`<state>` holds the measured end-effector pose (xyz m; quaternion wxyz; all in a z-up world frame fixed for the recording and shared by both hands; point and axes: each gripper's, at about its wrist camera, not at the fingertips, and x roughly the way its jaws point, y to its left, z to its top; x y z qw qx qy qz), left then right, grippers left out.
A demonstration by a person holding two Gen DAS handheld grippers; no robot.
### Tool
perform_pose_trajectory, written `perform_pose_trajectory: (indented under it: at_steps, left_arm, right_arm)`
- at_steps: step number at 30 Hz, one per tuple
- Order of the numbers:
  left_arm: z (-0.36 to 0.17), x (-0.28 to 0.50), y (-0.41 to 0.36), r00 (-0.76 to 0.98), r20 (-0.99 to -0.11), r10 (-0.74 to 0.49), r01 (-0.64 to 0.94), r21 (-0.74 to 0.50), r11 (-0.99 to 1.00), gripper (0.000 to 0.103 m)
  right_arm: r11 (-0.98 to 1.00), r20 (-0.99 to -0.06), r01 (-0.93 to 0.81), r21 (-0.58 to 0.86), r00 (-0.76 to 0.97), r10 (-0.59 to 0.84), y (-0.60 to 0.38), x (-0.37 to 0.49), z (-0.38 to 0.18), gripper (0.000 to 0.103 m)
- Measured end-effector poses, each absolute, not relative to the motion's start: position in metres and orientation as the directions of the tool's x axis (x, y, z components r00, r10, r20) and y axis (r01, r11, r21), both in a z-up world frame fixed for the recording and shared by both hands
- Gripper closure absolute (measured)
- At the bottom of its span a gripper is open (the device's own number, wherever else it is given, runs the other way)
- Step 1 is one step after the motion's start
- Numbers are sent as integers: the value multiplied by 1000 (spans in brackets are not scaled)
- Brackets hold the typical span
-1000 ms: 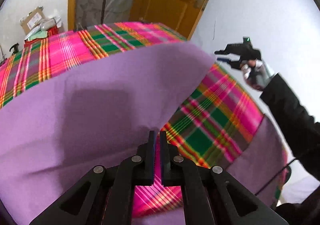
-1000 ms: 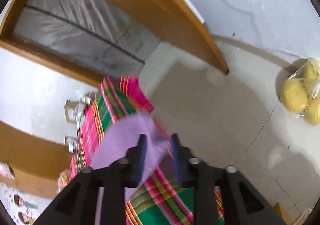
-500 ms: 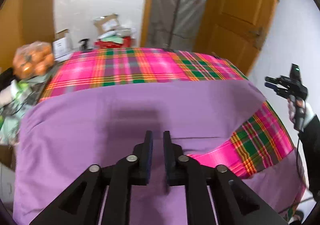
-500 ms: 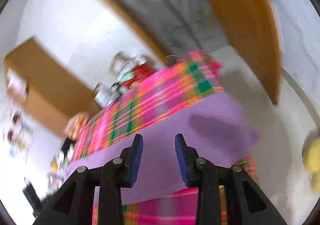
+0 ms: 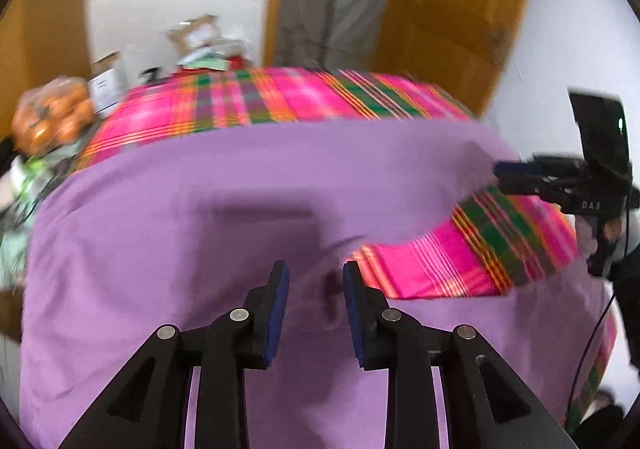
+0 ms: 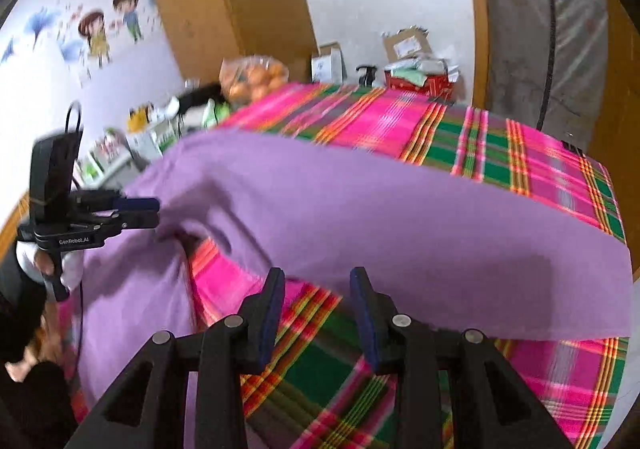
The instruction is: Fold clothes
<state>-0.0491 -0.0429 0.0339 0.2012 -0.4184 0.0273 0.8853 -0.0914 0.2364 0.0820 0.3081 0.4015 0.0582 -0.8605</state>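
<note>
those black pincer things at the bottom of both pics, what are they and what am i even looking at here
They are handheld grippers, one in each of a person's hands, each with a fisheye camera looking forward along its two fingers. One picture comes from the left gripper, the other from the right gripper. Each view also catches the opposite gripper at its side edge. On the table lies a pink and green plaid cloth, with a purple garment spread across it, partly folded back. Both grippers are open and hold nothing. A bag of oranges and some boxes sit at the far end.
</note>
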Motion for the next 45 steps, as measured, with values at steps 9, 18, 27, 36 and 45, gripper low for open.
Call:
perform_pose_trajectory:
  at_steps: [9,18,27,36,45]
  left_arm:
    - [9,-63,-18,-506,-789,349,-461,-94,-882,100]
    - [9,-52,-32,-475,-770,426,-501,-162,-850,100]
    - [24,-50,-49,-484,-717,503,-477,-266,-838,96]
    - [38,-52,-122,-631,-688,358,-216,-287,-933,82]
    - [34,-21,-151,-666,-684,298,-76,-335,-939,82]
  right_arm:
    - [-876,-778,473,88,-516,-357,284,-87,55,68]
    - [-890,-766,443,107,-534,-358,293,-95,55,68]
    - [-912,-754,379,158,-550,-359,271,-127,55,68]
    - [-951,-817,309,20,-542,-194,269,-131,48,69]
    - [-773,-768,625,106,-443,-463,172,-69,74,68]
